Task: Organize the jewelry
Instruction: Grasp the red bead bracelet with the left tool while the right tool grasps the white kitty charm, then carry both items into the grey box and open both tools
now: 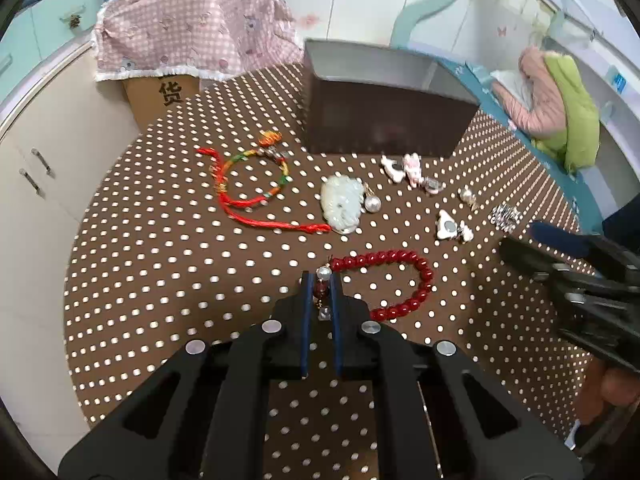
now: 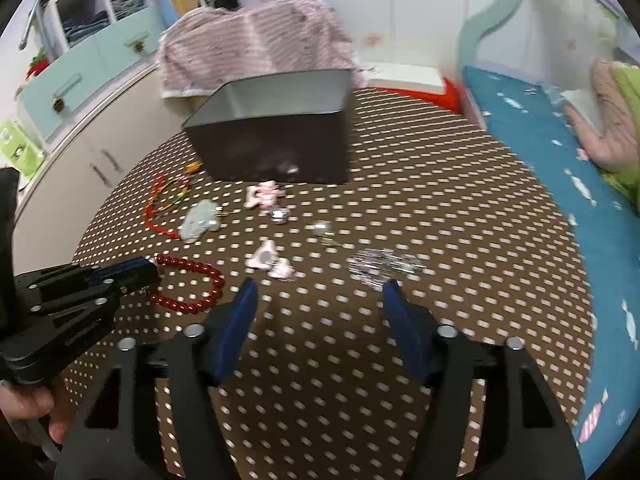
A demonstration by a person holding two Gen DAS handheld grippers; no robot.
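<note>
The left hand-held gripper (image 1: pixel 323 280) has its blue-padded jaws pinched on the pearl-and-charm end of a dark red beaded bracelet (image 1: pixel 400 282), whose loop lies on the brown, white-dotted surface (image 1: pixel 160 280). Beyond lie a pale jade pendant (image 1: pixel 342 204), a red braided cord bracelet (image 1: pixel 252 184) and an open dark brown box (image 1: pixel 384 124).

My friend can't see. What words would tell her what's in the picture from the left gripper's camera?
The left hand-held gripper is shut on the red bead bracelet lying on a dotted brown table. Beyond lie a colourful string bracelet, a pale green pendant and small charms, before an open dark box.
</note>
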